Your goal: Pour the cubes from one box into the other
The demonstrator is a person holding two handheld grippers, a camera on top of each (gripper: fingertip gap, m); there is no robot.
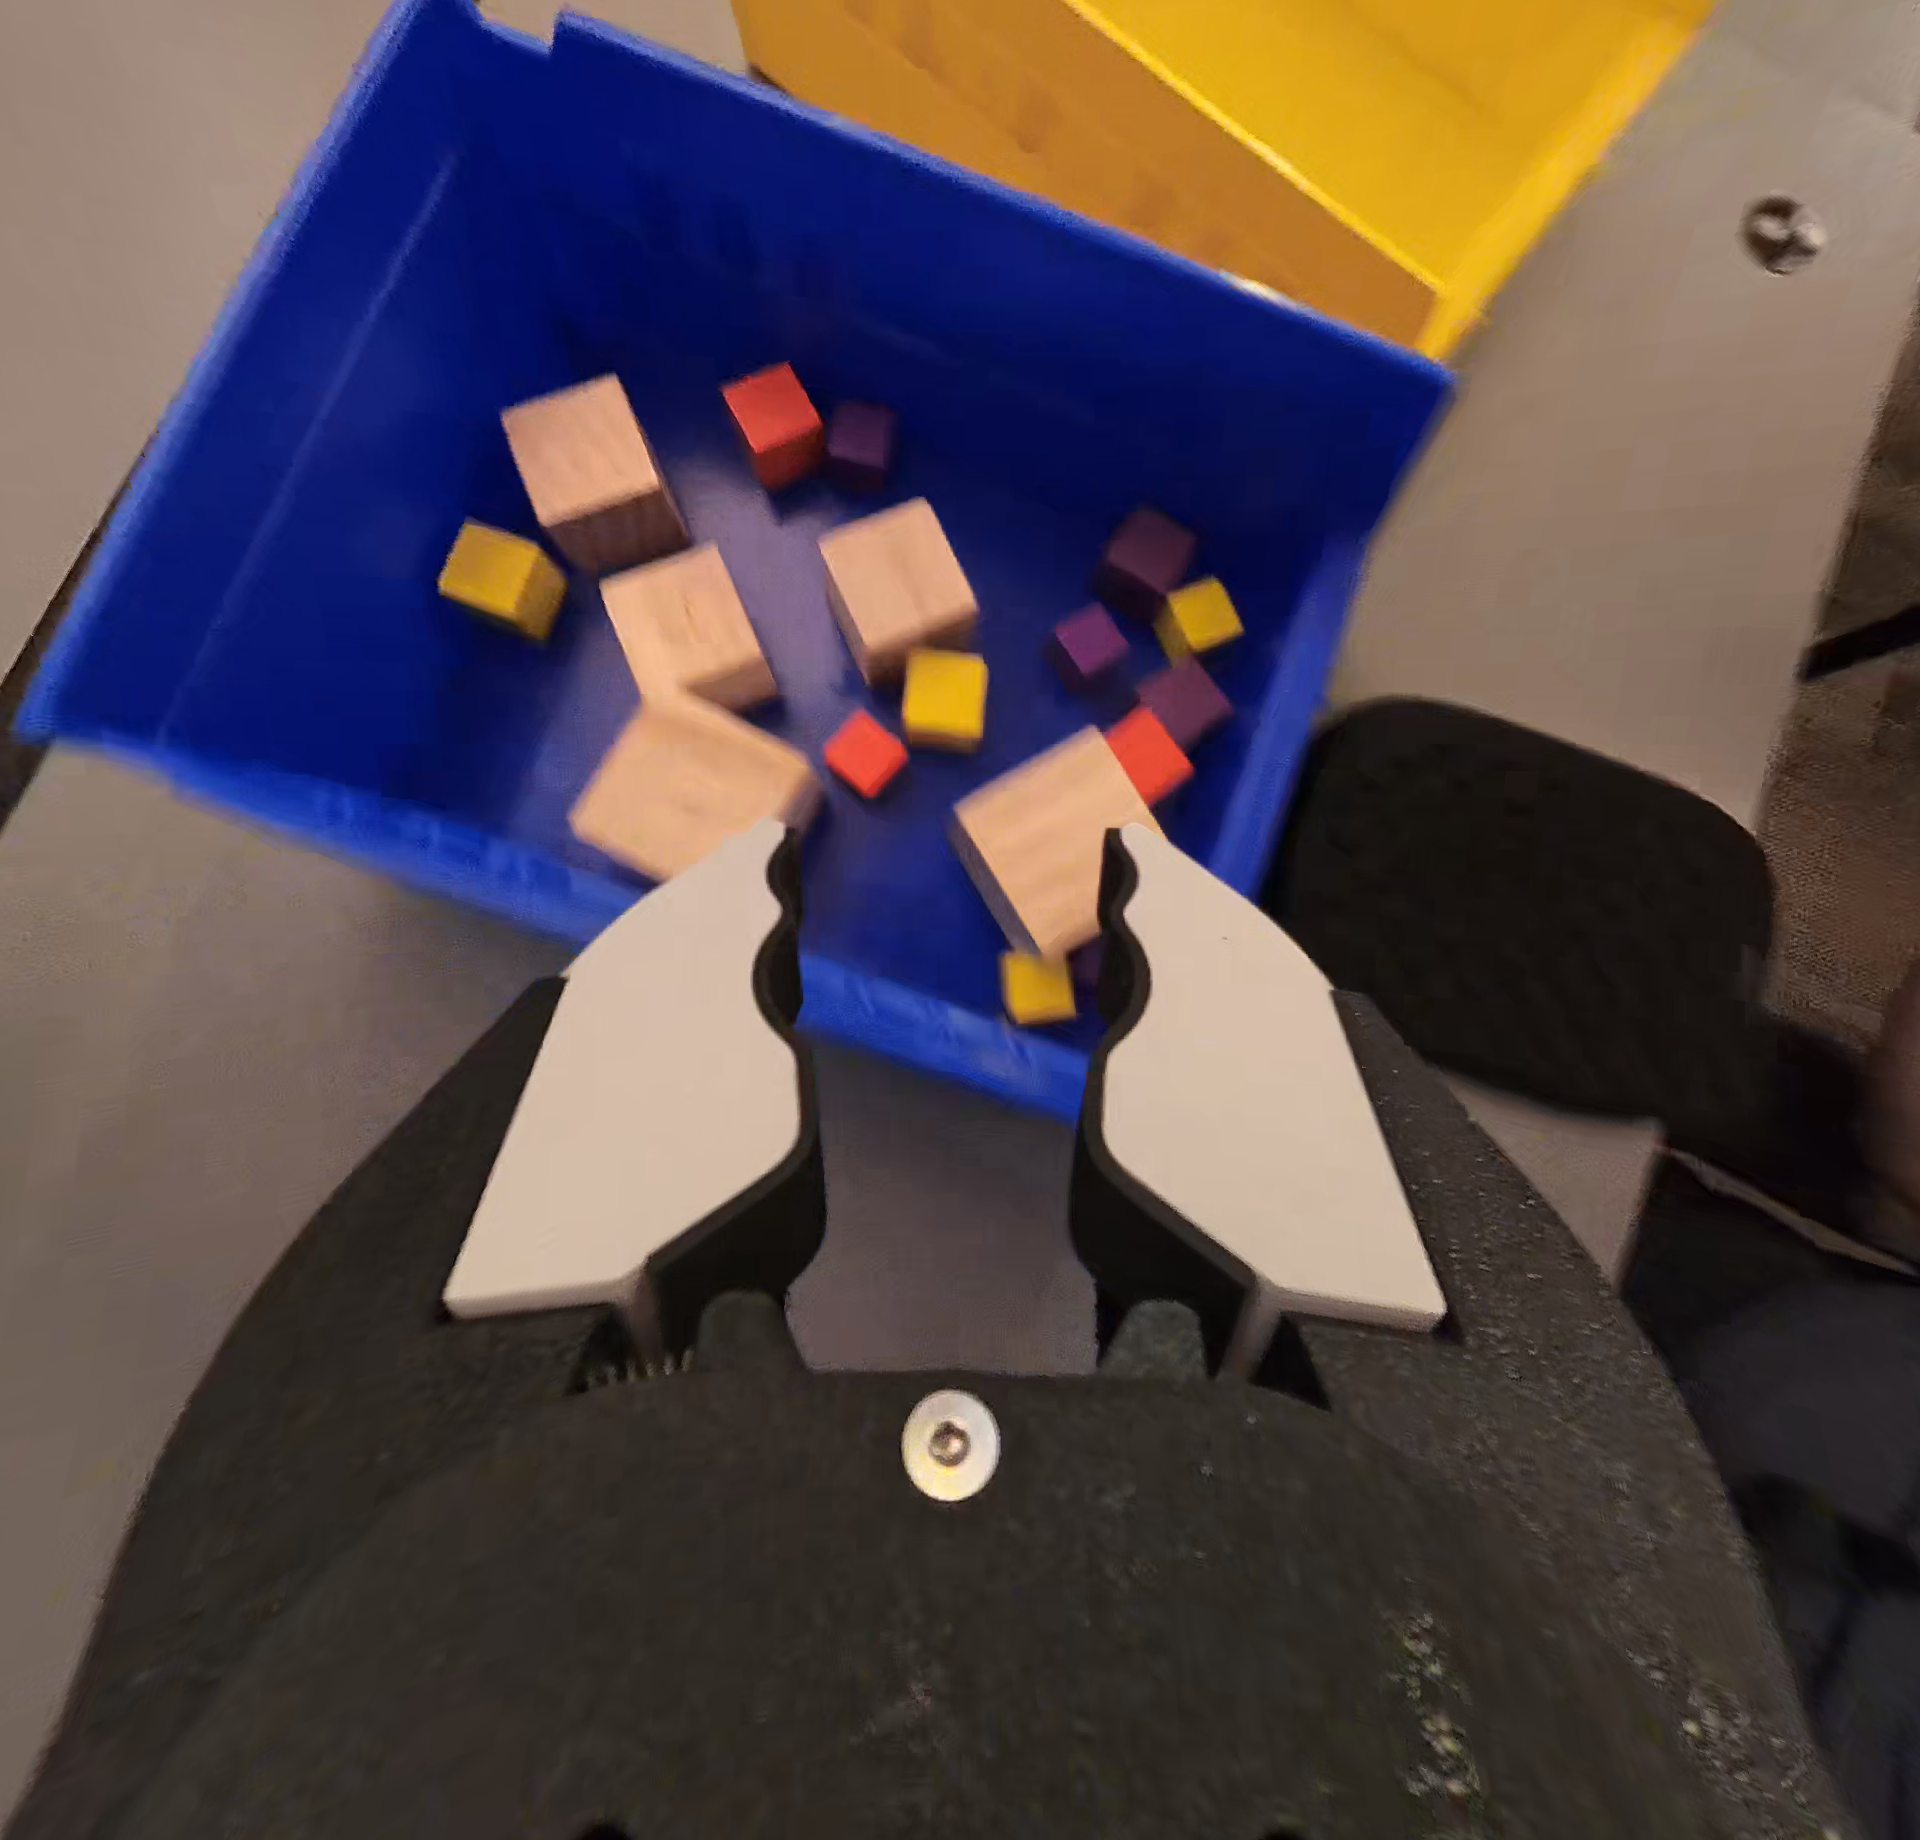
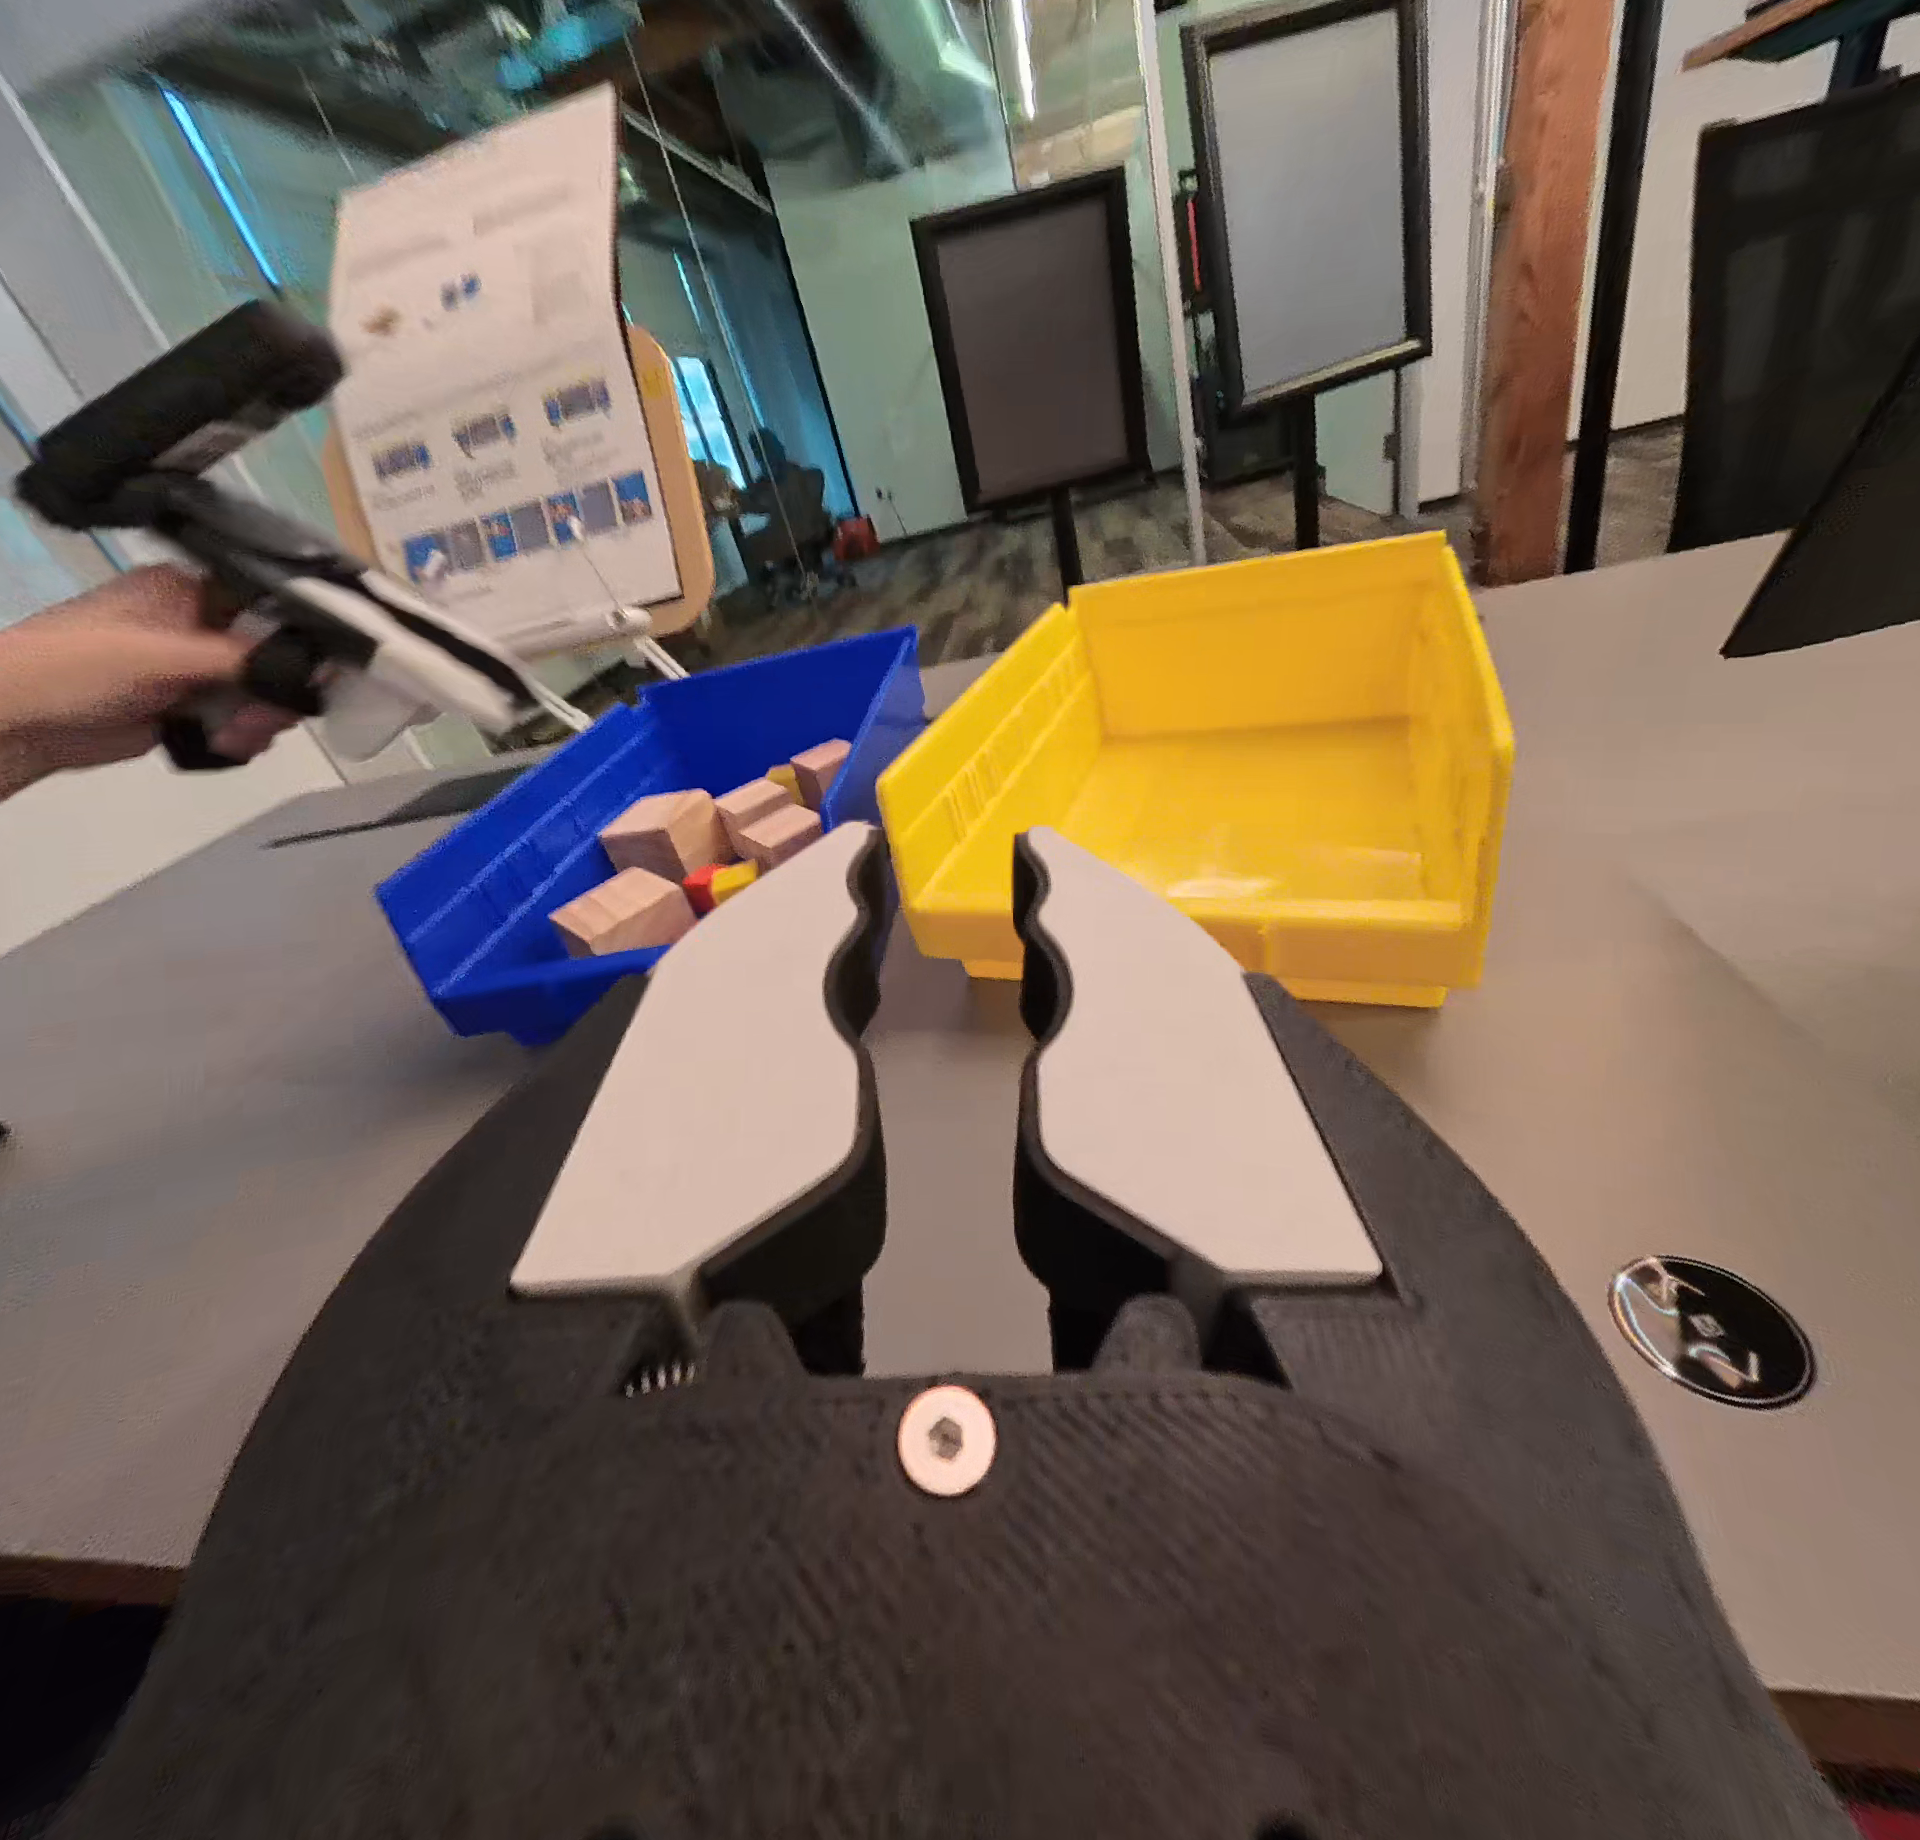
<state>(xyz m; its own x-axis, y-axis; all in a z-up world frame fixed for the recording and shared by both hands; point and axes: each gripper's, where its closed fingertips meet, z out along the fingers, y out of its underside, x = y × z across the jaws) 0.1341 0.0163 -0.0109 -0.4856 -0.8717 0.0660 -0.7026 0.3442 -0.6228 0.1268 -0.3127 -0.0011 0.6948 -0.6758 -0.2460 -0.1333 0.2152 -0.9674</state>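
A blue box (image 1: 343, 356) (image 2: 499, 886) on the grey table holds several wooden, red, yellow and purple cubes (image 1: 894, 590) (image 2: 681, 840). An empty yellow box (image 1: 1195, 117) (image 2: 1351, 710) stands right beside it. My left gripper (image 1: 948, 840) is open and empty, held above the blue box's near wall and looking down into it. It also shows at the left of the right wrist view (image 2: 353, 720), held in a hand above the table. My right gripper (image 2: 948, 840) is open and empty, low over the table in front of the gap between the two boxes.
The grey table (image 2: 1662, 855) has a round black grommet (image 2: 1709, 1328) at the right and a screw head (image 1: 1782, 232). A black chair back (image 1: 1507, 897) sits beside the table edge. A poster board (image 2: 499, 388) and dark panels stand behind the table.
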